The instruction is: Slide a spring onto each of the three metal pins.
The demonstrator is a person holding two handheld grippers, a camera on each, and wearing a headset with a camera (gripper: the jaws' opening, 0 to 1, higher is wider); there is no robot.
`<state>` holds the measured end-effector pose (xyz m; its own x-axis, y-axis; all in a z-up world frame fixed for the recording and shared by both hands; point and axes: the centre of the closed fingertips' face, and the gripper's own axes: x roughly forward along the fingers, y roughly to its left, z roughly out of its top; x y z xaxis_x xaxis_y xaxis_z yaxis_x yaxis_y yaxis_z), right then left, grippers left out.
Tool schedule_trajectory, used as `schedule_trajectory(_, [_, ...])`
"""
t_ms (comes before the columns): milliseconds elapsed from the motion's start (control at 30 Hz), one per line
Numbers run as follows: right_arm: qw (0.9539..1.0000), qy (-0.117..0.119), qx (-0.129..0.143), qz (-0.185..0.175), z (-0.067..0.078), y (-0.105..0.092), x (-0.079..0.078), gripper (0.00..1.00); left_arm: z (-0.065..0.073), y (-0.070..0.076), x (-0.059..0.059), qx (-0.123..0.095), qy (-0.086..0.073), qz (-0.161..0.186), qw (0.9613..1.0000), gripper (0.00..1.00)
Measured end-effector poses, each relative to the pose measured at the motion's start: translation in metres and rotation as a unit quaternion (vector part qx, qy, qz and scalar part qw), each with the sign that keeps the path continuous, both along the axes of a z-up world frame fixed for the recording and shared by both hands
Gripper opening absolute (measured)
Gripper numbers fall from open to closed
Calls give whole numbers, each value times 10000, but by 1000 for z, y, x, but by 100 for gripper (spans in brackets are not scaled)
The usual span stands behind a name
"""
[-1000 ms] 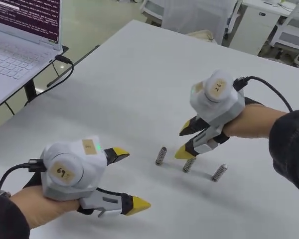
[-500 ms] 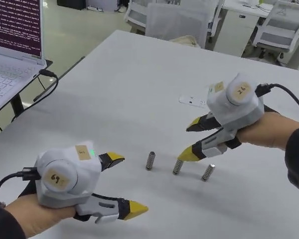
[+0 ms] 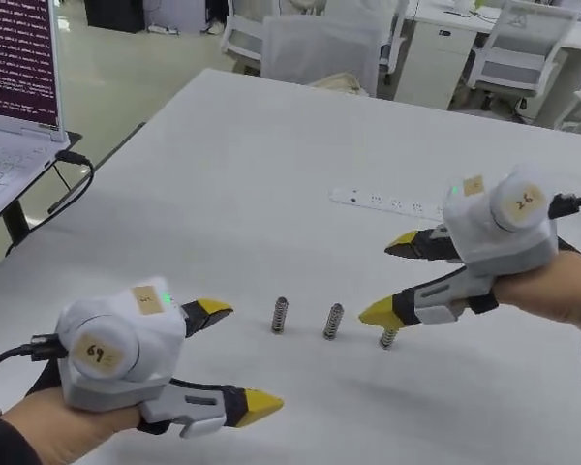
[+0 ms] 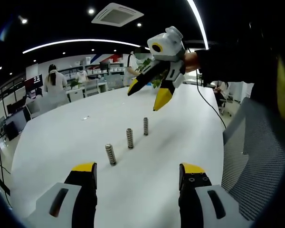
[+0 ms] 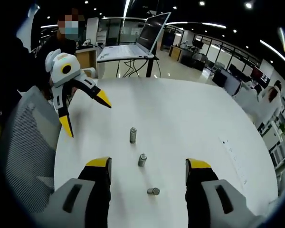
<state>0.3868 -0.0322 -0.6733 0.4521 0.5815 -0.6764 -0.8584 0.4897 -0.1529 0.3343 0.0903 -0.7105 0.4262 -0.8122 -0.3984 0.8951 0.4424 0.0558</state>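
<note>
Three short metal pins stand in a row on the white table, each with a coil spring around it: left spring [image 3: 280, 315], middle spring [image 3: 333, 322], right spring [image 3: 388, 337]. They also stand in line in the left gripper view [image 4: 129, 138] and the right gripper view [image 5: 142, 159]. My left gripper [image 3: 237, 358] hovers open at the near left, apart from the row, its yellow-tipped jaws empty [image 4: 138, 168]. My right gripper [image 3: 389, 277] is open and empty, its lower fingertip [image 3: 376, 312] just above the right spring. Its own jaws [image 5: 148, 164] frame the row.
A white power strip [image 3: 387, 204] lies on the table [image 3: 252, 165] behind the pins. An open laptop [image 3: 10, 97] sits on a stand at the far left, with a black cable [image 3: 73, 179] hanging down. Office chairs [image 3: 300, 44] stand beyond the far edge.
The head view has tilted up and brought the power strip into sight. My right gripper has drifted right, from beside the middle spring to over the right one. The left gripper has barely moved.
</note>
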Motion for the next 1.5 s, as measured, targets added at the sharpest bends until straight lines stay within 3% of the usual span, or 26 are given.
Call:
schedule_trajectory(333, [9972,-403,467,-423,16,-22,-22,70,8,-2,-4,-54,-56,25,10000,68])
schedule_trajectory(600, [9934,-509,745,-708,16,-33,-47,76,13,0,-8,-107,-66,81,9999,69])
schedule_trajectory(867, [9887,-579,940,-1010,7,-50,-71,78,14,1,-13,-166,-46,115,9998,70])
schedule_trajectory(1500, [9799,-229,1189,-1588,-39,-64,-104,86,4,10,-24,-265,164,272,9991,71])
